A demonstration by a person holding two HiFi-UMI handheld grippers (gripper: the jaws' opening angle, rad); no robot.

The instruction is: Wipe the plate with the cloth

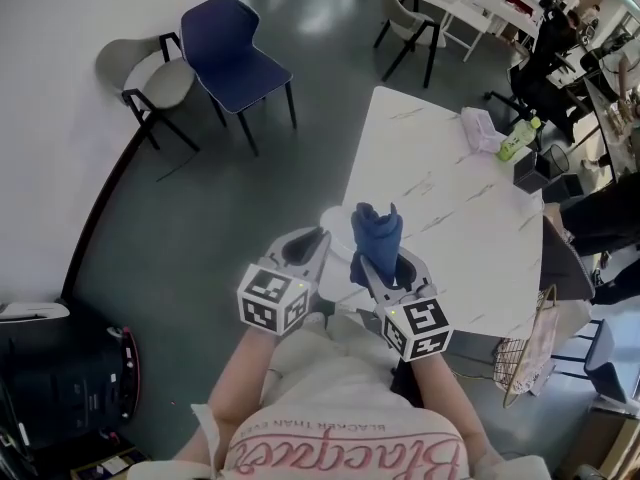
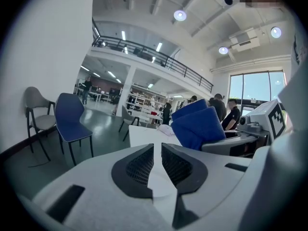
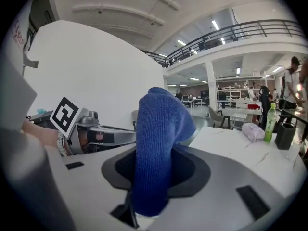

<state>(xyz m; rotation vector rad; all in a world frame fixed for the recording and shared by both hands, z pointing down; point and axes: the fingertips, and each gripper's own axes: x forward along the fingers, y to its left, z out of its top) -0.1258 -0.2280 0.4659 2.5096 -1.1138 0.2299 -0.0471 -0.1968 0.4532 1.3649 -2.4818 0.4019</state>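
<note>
My right gripper (image 1: 380,265) is shut on a blue cloth (image 1: 376,230), which stands up in a bunch out of its jaws (image 3: 156,143). Just to its left, my left gripper (image 1: 318,240) reaches the rim of a white plate (image 1: 337,230) at the near-left corner of the white marble table (image 1: 450,198). In the left gripper view the pads stand almost together, with a white sliver of plate rim (image 2: 155,182) filling the narrow gap. The cloth (image 2: 199,124) hangs just right of those jaws. Most of the plate is hidden behind the cloth and grippers.
Far on the table stand a green bottle (image 1: 519,140), a pale tissue pack (image 1: 480,128) and a black container (image 1: 530,171). A blue chair (image 1: 235,53) and a grey chair (image 1: 150,78) stand on the floor to the left. A wire basket (image 1: 525,348) hangs at the table's near right.
</note>
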